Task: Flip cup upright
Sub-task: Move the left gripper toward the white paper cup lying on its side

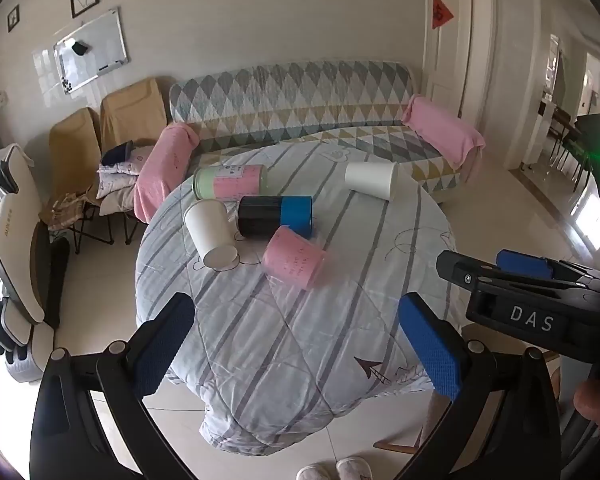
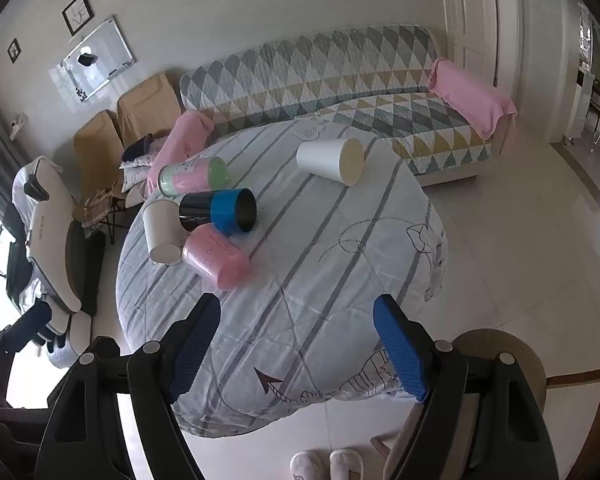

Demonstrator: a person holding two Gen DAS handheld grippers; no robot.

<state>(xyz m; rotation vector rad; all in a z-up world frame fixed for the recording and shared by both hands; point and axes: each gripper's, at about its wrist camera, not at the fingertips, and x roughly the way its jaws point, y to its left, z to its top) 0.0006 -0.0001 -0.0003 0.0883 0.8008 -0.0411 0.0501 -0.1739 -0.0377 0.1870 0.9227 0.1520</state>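
Both hand-held grippers, left (image 1: 296, 344) and right (image 2: 296, 348), are hanging wide open and empty above the desk (image 2: 340, 280), approach probably just starting; five cups lying tipped, pink cup (image 2: 214, 258) nearest, needing a side grab and rotate.

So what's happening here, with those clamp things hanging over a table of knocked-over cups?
A person holds two hand-held grippers above a round table covered in a striped cloth. Both the left gripper and the right gripper are open and empty, short of the cups. Five cups lie on their sides: a pink cup, a black and blue cup, a white cup, a pink and green cup, and another white cup apart from the cluster. None is upright yet.
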